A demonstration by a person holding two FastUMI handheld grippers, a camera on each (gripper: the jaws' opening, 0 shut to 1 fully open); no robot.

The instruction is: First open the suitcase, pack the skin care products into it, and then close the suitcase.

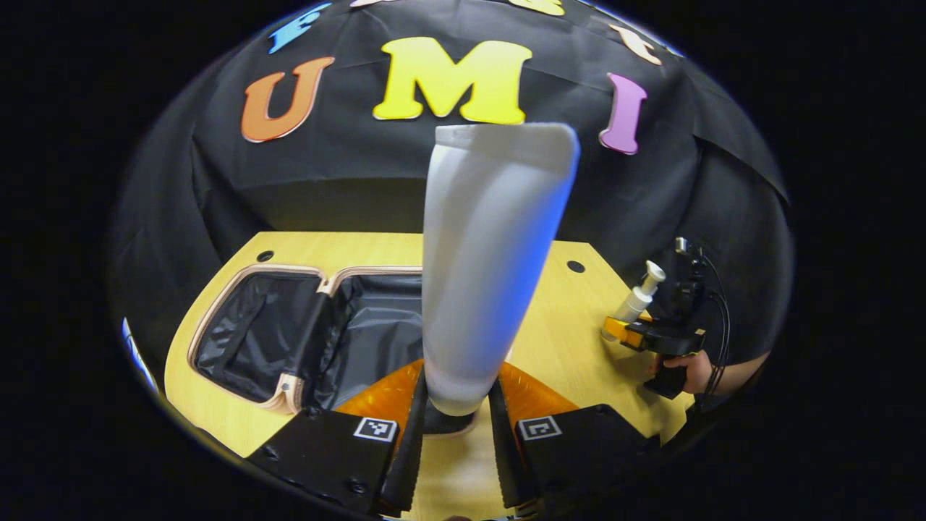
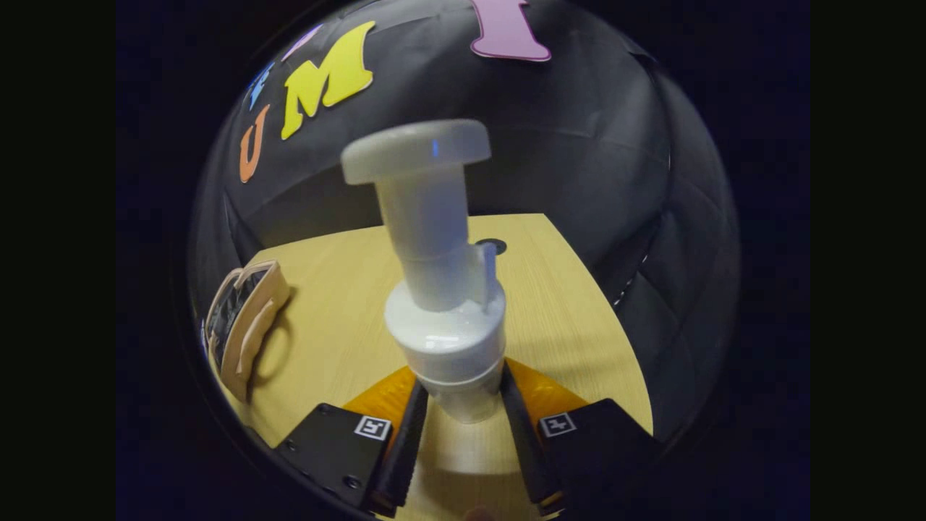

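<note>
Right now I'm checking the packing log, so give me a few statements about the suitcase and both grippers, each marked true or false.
1. The suitcase lies open on the wooden table. True.
2. The left gripper is empty. False: it grips a white tube, held upright.
3. The right gripper holds a white pump bottle. True.
4. The pump bottle already lies inside the suitcase. False: it is held over the table, apart from the suitcase.

Recording booth, black cloth wall [image 1: 347, 174], pale wooden table [image 1: 571, 318] with drilled holes
</note>
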